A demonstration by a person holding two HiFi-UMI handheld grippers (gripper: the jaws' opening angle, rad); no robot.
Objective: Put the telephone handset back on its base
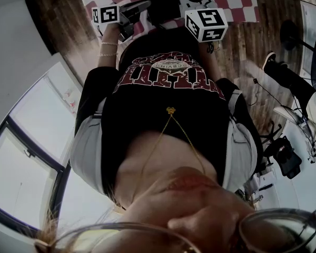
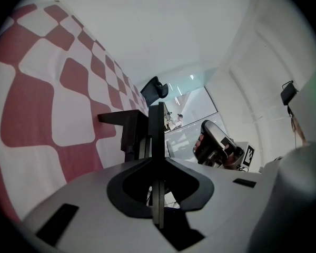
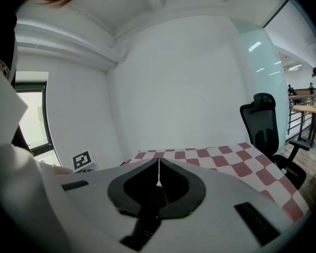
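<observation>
Above checked cloth (image 3: 226, 157): L claw (image 2: 157, 110) closed, rolled sideways; R claw (image 3: 158, 163) closed, upright.

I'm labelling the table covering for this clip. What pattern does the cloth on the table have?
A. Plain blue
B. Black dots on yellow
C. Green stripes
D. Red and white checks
D: the cloth shows alternating red and white squares in the right gripper view, and the same checks appear in the left gripper view and the head view.
</observation>
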